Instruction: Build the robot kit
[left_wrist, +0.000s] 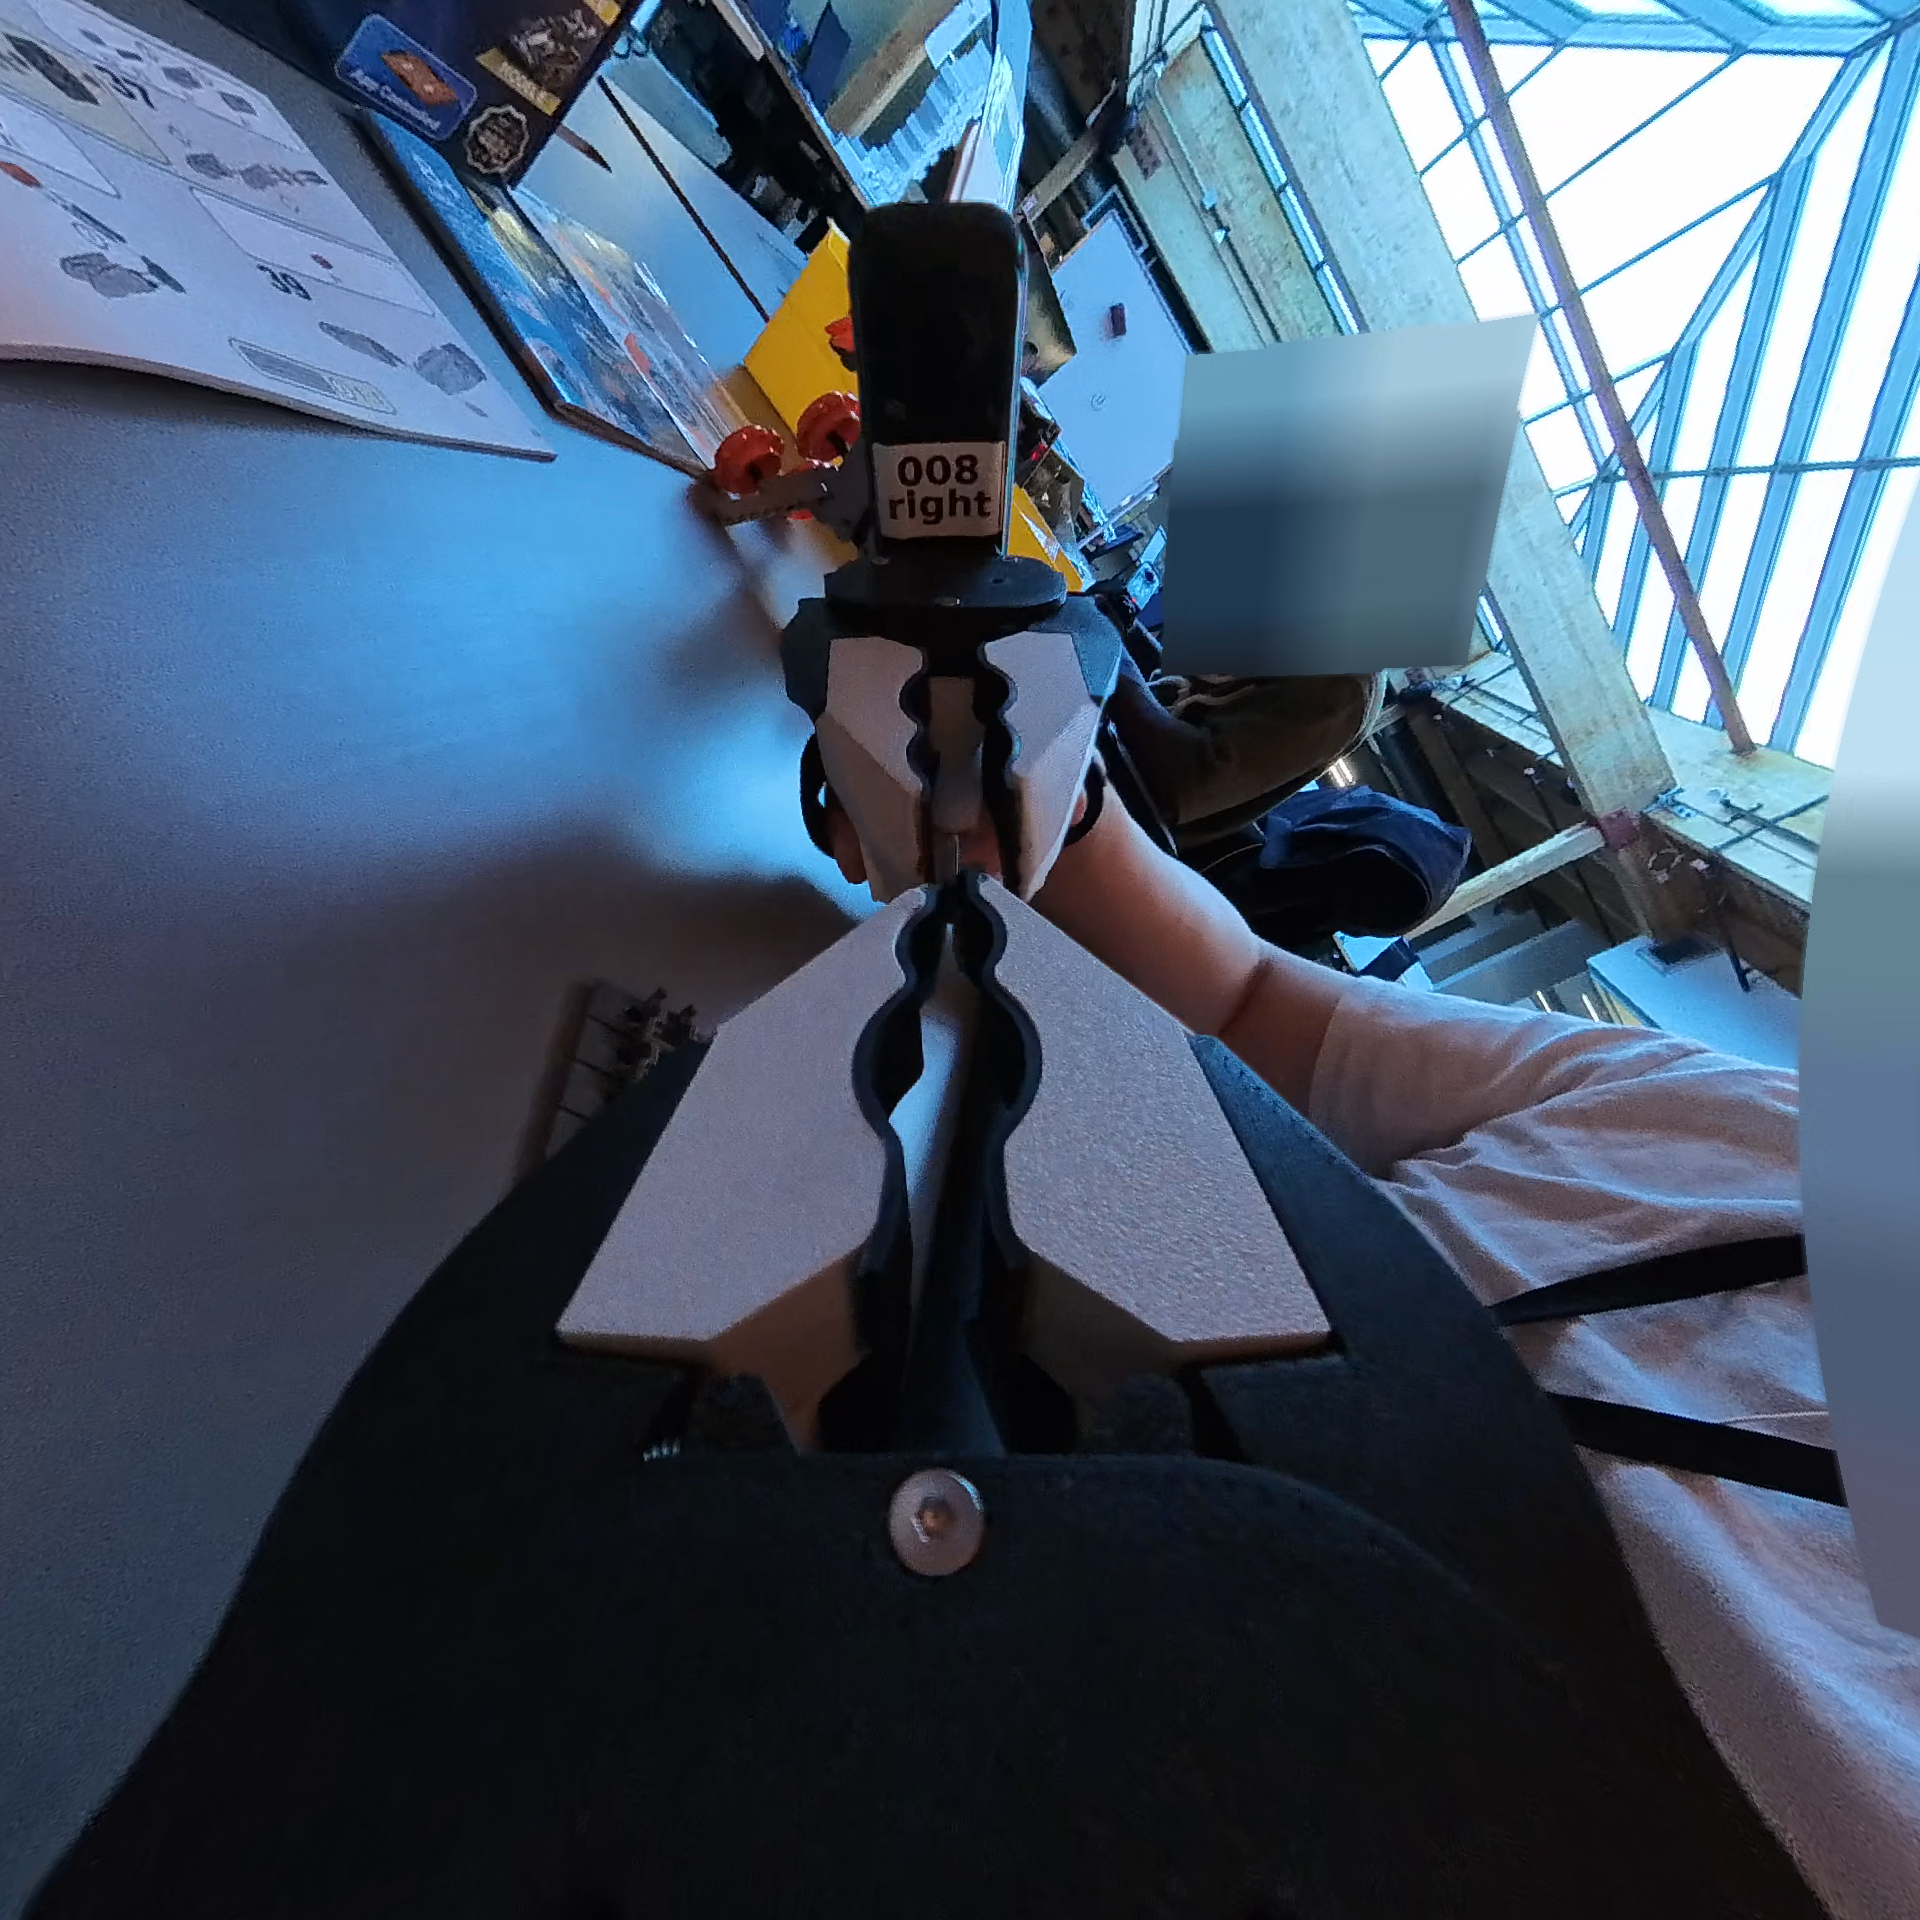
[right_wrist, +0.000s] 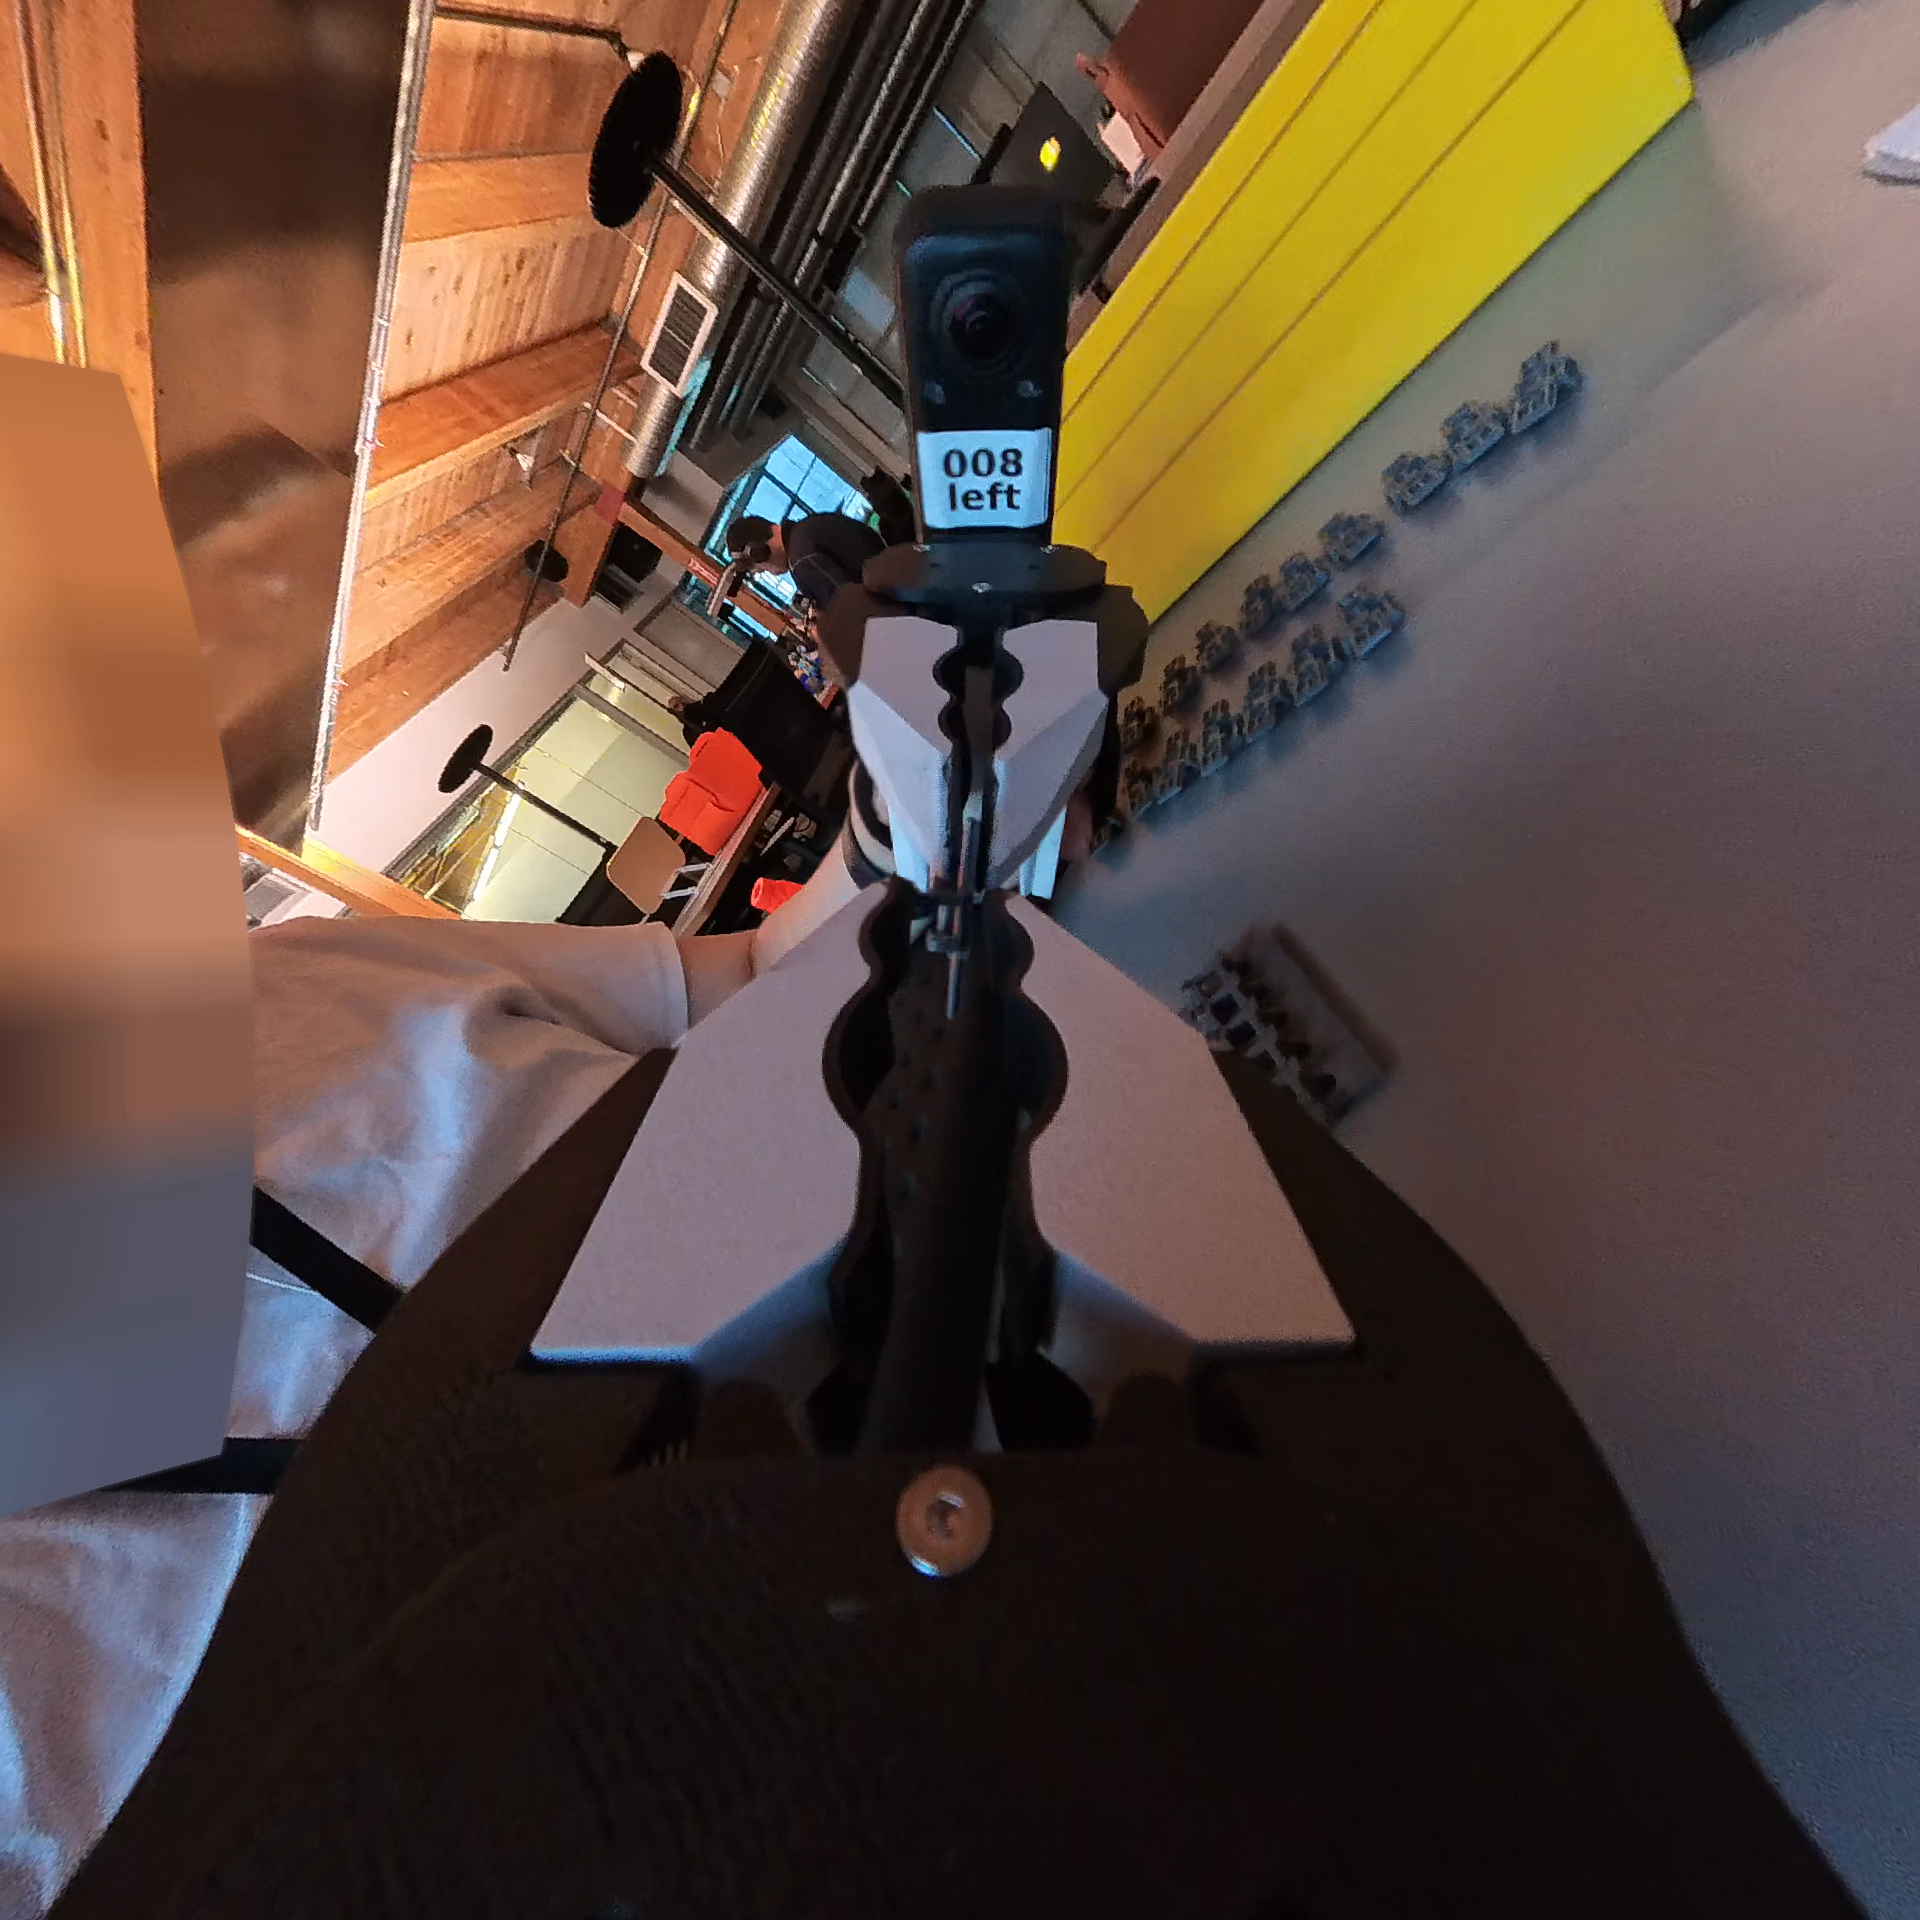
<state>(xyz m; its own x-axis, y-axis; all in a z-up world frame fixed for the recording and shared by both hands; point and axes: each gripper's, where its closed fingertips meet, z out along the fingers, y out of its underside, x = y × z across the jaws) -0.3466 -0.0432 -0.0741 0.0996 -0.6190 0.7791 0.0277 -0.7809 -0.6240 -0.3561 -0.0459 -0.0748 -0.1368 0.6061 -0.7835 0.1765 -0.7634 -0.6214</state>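
Observation:
My two grippers face each other tip to tip above a grey table (left_wrist: 312, 779). My left gripper (left_wrist: 951, 896) is shut, its tips pinched on the end of a thin grey rod (left_wrist: 943, 854). The right gripper (left_wrist: 951, 831) faces it, held by a hand, and is closed on the same small part. In the right wrist view my right gripper (right_wrist: 951, 920) is shut on the thin rod (right_wrist: 952, 971), which carries a small grey connector (right_wrist: 945, 923) at its tip. The left gripper (right_wrist: 966, 831) meets it from the far side.
An open instruction booklet (left_wrist: 208, 239), a printed box (left_wrist: 592, 301), orange wheels (left_wrist: 748, 457) and a yellow box (left_wrist: 805, 332) lie on the table. Rows of small grey assemblies (right_wrist: 1299, 623) and a tan plate with grey pieces (right_wrist: 1283, 1023) sit to the right. A sleeved arm (left_wrist: 1507, 1122) crosses nearby. The grippers are tip to tip, or close to it.

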